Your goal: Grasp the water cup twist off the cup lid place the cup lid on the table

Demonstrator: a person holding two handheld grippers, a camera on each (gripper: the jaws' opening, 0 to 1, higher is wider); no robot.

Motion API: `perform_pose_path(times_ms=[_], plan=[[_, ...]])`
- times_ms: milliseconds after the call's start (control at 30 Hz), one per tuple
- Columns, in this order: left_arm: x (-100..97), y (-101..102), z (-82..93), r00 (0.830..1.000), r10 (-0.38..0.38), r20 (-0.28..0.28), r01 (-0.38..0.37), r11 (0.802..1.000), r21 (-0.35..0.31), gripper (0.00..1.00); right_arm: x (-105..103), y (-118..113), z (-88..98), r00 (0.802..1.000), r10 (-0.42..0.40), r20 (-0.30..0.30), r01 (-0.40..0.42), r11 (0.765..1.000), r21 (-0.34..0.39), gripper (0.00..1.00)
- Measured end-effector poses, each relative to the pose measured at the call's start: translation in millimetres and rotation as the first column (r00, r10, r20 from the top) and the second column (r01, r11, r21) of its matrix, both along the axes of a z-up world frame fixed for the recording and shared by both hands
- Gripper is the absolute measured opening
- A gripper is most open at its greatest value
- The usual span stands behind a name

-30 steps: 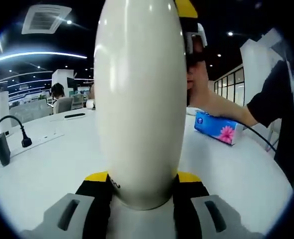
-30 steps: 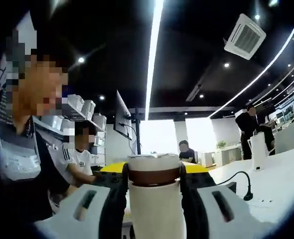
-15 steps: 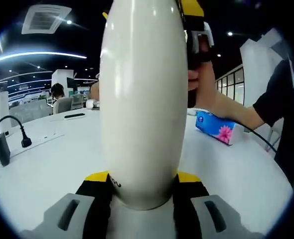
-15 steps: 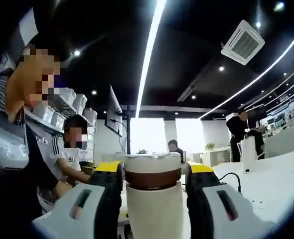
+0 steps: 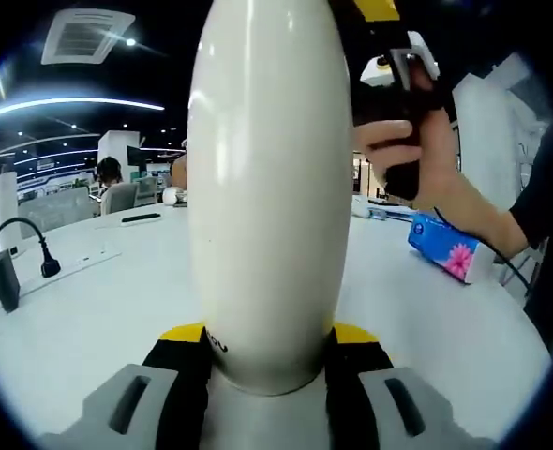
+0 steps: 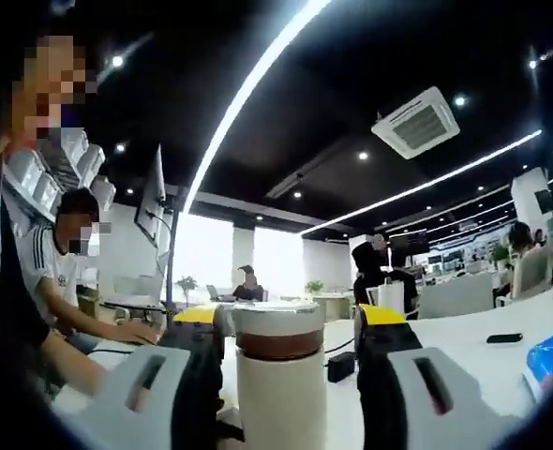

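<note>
Both jaws of the left gripper [image 5: 267,352] are clenched on the lower body of the white water cup [image 5: 267,187], which stands upright in the left gripper view and blocks most of the scene behind it. To the right of the cup, a hand [image 5: 417,155] holds the right gripper's handle up near the cup's top. Past the cup on the right lies a blue tissue pack [image 5: 445,248] on the white table [image 5: 89,309]; left of the cup sit a power strip [image 5: 66,267] with a black plug [image 5: 47,267], and a black adapter [image 5: 3,279]. None of these stands close to the cup.

In the right gripper view, the right gripper [image 6: 278,342] has its 2 yellow-tipped jaws on either side of the cup lid [image 6: 278,317], just above the brown band [image 6: 278,344]. Whether the pads press the lid or sit just beside it, I cannot tell. My reading: the cup is held and the twist is in hand, with the lid seated on the cup. The next move calls for a firm pinch, a turn about the cup's axis, then a lift. Behind the cup, seated people [image 6: 66,272] and another black adapter [image 6: 339,366] lie well apart from it.
</note>
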State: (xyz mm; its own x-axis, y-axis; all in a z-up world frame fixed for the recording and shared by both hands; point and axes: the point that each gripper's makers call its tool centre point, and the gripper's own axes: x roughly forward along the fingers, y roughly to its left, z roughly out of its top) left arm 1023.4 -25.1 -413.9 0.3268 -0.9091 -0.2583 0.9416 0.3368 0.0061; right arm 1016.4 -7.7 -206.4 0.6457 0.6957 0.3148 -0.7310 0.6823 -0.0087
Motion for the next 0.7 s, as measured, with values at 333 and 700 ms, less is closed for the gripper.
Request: perform_pose_path(times_ms=[333,700], plan=[[-1.7,0.5,0.1,1.000,0.002,0.000,-0.002,1.000,0.001,0.50,-16.3,10.8,5.0,0.982,-0.188,-0.009,0.187,0.982,-0.016,0.64],[-2.1,0.6,-0.3,1.000,0.003,0.000,-0.003,1.000,0.001,0.50,-7.3,12.6,2.1,0.950,-0.311,0.031,0.313,0.947,-0.074,0.53]])
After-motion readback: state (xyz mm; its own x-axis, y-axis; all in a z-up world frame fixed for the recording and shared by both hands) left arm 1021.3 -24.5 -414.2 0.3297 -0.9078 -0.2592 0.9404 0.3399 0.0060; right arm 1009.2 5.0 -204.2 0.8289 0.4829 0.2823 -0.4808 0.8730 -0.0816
